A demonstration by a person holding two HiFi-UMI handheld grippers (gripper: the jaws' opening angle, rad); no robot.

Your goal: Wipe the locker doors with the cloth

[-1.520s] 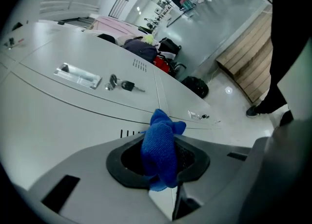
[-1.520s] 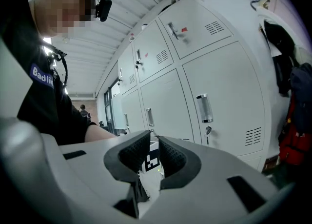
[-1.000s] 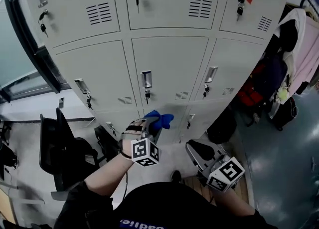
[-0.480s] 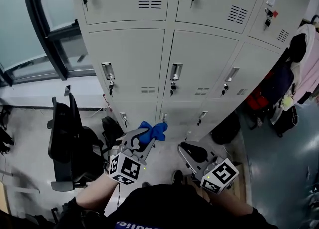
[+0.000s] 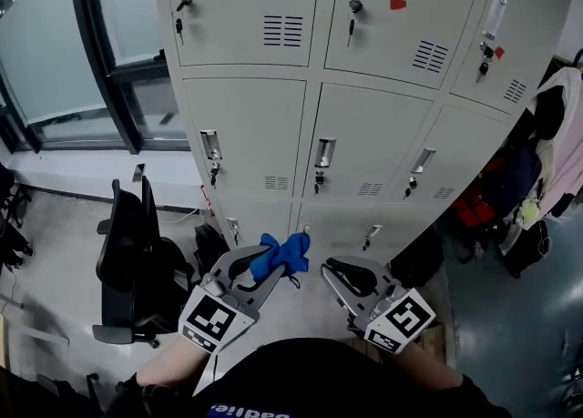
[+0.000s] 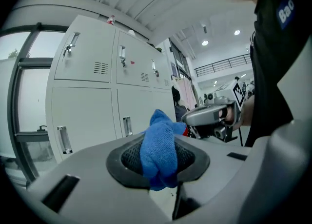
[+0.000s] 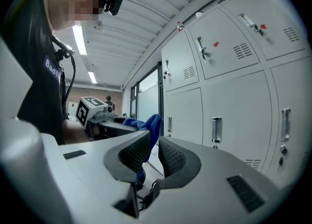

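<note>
At 6 o'clock, low before the locker doors (image 5: 364, 116) | left tongs (image 5: 262, 266) pinch blue cloth (image 5: 281, 255), off the doors | right tongs (image 5: 335, 270) at 5 o'clock, slightly spread, empty | all doors shut, contents hidden

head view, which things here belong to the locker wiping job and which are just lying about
Job: blue cloth, left tool gripping it, locker doors.
Lying about: black chair, hanging clothes, empty right tool.

Head view steeply down, gripper views low — lockers (image 5: 246, 125) shared
</note>
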